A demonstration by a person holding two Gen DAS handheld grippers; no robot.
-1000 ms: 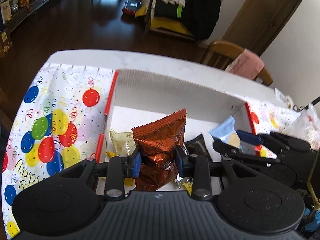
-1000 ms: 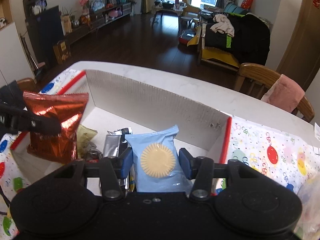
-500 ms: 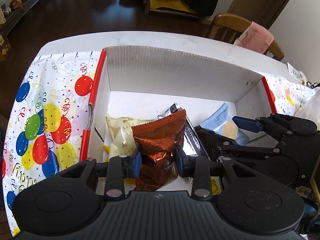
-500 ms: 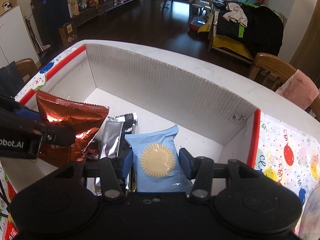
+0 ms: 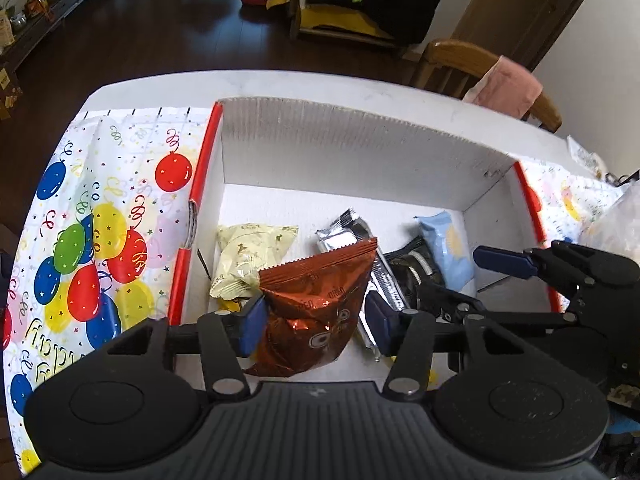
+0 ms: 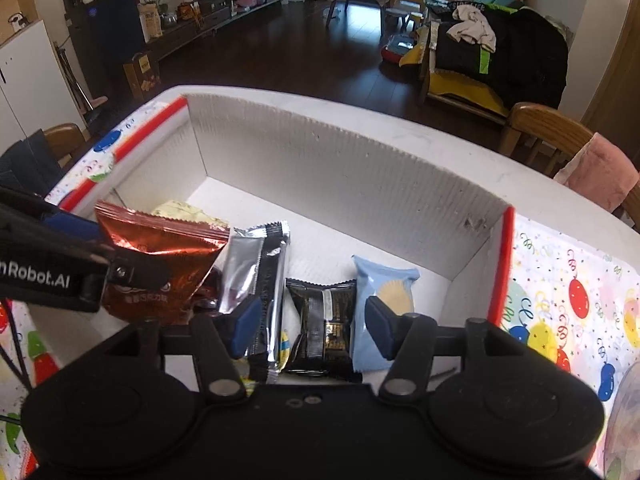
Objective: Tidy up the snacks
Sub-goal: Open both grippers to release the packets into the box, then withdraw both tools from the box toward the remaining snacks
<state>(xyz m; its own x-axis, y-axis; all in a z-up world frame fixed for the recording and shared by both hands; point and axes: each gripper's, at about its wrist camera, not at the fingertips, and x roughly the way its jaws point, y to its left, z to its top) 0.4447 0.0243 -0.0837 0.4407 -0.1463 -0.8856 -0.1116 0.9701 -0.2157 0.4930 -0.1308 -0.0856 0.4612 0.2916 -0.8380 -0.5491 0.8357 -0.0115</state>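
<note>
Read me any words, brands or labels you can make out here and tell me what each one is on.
"nRobot.AI", its start cut off, on the left gripper body in the right wrist view.
"OREO", partly creased, on the red-brown snack bag.
Upside-down yellow lettering on the balloon tablecloth: not readable.
Print on the black snack packet and silver packet: too small.

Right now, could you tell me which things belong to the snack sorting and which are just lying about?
Job:
box
copper packet between the left gripper fingers
blue packet
black packet
silver packet
cream packet
right gripper, open

Lying about:
balloon cloth
wooden chair
pink towel
</note>
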